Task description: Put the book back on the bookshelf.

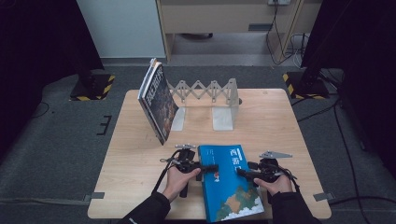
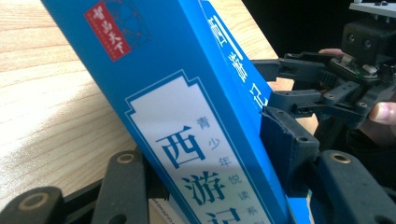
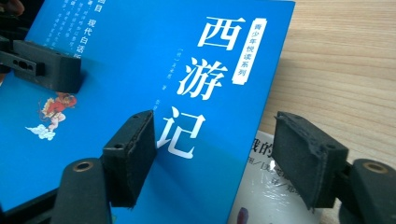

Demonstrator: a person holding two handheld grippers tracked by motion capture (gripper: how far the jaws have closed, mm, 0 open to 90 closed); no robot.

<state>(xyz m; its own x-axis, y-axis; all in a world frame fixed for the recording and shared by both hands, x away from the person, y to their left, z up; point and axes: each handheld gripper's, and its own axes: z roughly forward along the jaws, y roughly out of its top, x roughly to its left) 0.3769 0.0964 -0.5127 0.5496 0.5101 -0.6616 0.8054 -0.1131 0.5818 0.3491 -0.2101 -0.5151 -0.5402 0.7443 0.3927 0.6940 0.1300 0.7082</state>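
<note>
Blue book point(image 1: 229, 182) lies at the table's point(image 1: 126, 154) near edge, left gripper point(image 1: 210, 167) clamped across its spine, right gripper point(image 1: 243, 173) straddling the opposite edge, pads apparently not yet pressing. Likely step: lifting it toward the bookend rack point(image 1: 210, 93); next, the right jaws must close. Right gripper view shows a second book point(image 3: 266, 186) beneath.

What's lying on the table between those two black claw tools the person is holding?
A blue book lies flat between the left gripper and the right gripper, which meet it from opposite sides; the high view shows this best.
</note>
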